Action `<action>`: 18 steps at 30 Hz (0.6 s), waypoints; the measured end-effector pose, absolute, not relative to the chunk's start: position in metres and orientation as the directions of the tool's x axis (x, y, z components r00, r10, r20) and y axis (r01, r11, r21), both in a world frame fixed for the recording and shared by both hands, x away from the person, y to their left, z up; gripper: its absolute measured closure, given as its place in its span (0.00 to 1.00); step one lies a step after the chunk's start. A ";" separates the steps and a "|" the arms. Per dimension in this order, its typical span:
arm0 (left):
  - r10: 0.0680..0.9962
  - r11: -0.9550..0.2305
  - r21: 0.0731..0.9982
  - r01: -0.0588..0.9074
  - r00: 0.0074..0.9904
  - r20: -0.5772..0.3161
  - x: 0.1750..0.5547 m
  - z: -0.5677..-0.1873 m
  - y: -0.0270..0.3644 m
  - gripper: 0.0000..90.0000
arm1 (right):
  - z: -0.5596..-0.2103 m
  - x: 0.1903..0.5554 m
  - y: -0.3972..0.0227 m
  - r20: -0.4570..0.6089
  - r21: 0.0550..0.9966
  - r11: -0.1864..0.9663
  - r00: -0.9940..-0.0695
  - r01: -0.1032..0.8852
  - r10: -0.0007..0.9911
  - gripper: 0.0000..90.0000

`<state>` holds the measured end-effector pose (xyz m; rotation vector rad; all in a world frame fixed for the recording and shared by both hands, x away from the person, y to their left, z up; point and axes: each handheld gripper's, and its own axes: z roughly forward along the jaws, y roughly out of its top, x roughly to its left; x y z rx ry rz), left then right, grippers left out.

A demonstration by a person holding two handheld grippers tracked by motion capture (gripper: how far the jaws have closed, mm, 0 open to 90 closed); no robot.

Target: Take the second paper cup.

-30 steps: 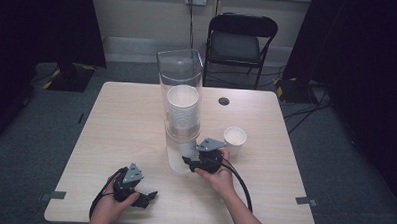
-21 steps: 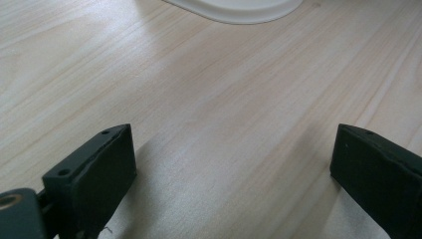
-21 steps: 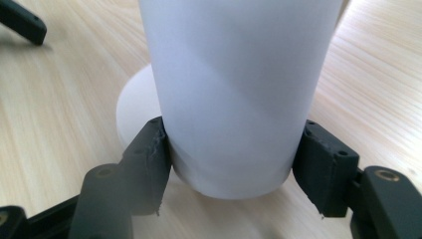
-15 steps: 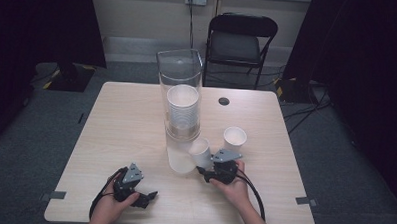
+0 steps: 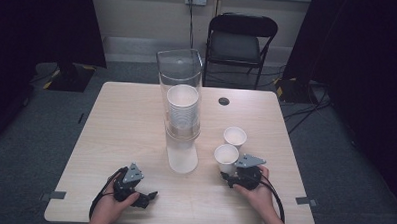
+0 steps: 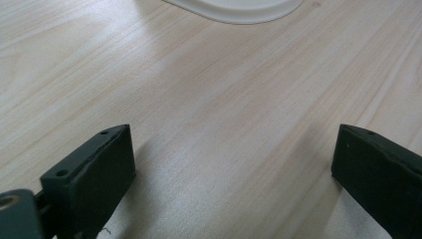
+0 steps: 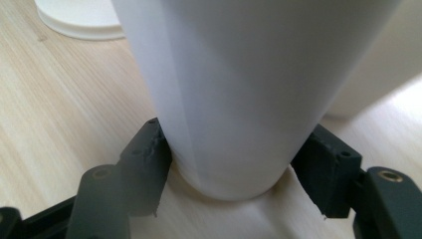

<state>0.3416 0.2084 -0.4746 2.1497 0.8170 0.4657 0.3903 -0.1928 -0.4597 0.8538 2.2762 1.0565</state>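
High view: paper cup (image 5: 226, 157), upright, lower right of centre on the table (image 5: 126, 124), right gripper (image 5: 233, 174) just below it (second cup (image 5: 234, 137) just beyond); left gripper (image 5: 146, 196) lower left, well apart.
Left gripper view: fingers (image 6: 94, 169) spread over bare table.
Right gripper view: fingers (image 7: 149, 154) pinching the cup (image 7: 239, 89) low on its wall, axis vertical.
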 end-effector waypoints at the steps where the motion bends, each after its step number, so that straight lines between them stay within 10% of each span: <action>1: 0.686 -0.492 0.773 0.401 0.726 0.059 0.341 -0.475 0.208 0.03 | -0.460 0.389 -0.202 -0.119 0.794 0.482 -0.684 0.369 0.720 0.36; 8: 0.687 -0.491 0.772 0.403 0.725 0.059 0.341 -0.475 0.208 0.03 | -0.461 0.376 -0.223 -0.121 0.783 0.471 -0.644 0.406 0.756 0.15; 18: 0.686 -0.492 0.772 0.403 0.725 0.059 0.341 -0.475 0.209 0.03 | -0.463 0.350 -0.286 -0.096 0.774 0.476 -0.665 0.418 0.741 0.15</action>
